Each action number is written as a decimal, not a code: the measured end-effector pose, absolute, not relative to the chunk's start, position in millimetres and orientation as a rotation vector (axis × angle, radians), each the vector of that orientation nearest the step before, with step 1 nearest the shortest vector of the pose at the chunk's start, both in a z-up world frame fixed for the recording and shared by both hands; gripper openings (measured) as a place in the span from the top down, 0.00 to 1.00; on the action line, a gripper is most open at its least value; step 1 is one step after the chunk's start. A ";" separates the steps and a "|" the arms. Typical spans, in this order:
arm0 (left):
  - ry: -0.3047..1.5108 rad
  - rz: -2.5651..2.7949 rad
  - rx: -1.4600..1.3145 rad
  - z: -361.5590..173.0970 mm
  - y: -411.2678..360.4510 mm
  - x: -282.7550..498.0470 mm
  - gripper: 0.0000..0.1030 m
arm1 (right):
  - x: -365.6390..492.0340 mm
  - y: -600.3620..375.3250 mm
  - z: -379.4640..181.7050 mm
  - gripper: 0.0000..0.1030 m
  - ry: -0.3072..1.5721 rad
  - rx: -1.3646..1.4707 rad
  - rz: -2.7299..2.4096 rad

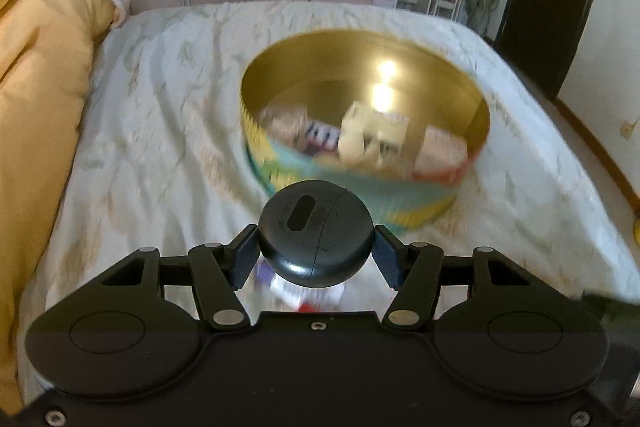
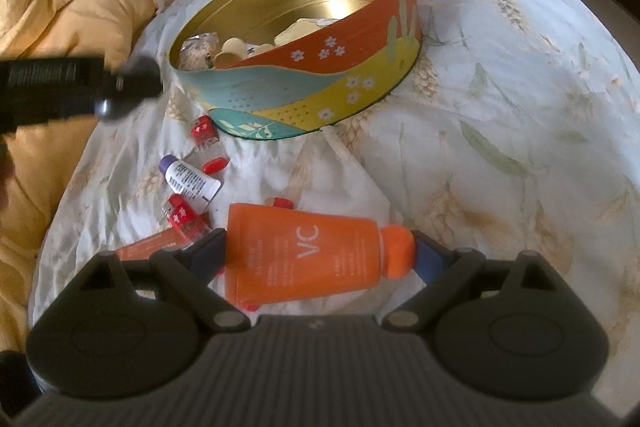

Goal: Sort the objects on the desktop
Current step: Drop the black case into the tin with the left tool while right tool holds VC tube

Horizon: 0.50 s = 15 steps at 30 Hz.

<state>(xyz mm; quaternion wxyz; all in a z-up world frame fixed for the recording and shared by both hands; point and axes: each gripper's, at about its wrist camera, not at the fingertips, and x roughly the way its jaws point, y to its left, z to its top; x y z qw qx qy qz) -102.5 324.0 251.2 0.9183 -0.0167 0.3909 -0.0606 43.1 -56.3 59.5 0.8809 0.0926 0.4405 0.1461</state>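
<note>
My left gripper (image 1: 315,251) is shut on a round black case (image 1: 316,231), held just in front of a round painted tin (image 1: 362,171) with a gold inside. Several small packets lie in the tin (image 2: 316,95). My right gripper (image 2: 320,259) is shut on an orange VC tube (image 2: 308,259), lengthwise between its fingers, low over the bedsheet. The left gripper (image 2: 120,87) shows blurred at the left of the right wrist view, beside the tin's near rim.
Loose on the sheet by the tin lie two red-capped small bottles (image 2: 206,143), a purple-capped white tube (image 2: 192,181), and a thin orange tube (image 2: 148,247). A yellow duvet (image 1: 44,75) is heaped at the left. The bed's right edge (image 1: 580,163) drops to the floor.
</note>
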 end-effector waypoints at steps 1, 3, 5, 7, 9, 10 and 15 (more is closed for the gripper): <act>0.798 -0.124 -0.030 255.6 322.8 -93.9 0.44 | 44.4 -58.3 58.4 0.09 0.919 0.204 0.301; 0.783 -0.127 -0.014 263.8 317.5 -79.3 0.44 | 47.8 -62.1 57.8 0.09 0.927 0.226 0.292; 0.771 -0.136 0.003 270.4 310.6 -64.4 0.44 | 51.7 -66.2 57.3 0.09 0.928 0.248 0.286; 0.763 -0.145 0.020 275.2 303.3 -50.6 0.44 | 54.9 -70.5 57.5 0.09 0.926 0.271 0.276; 0.756 -0.150 0.029 277.2 295.8 -38.1 0.44 | 56.7 -73.1 57.7 0.09 0.922 0.280 0.272; 0.751 -0.150 0.033 277.8 292.9 -31.5 0.43 | 57.6 -73.7 57.5 0.09 0.922 0.280 0.271; 0.663 -0.121 0.007 281.8 290.1 -17.1 0.02 | 59.7 -75.4 57.1 0.09 0.924 0.289 0.269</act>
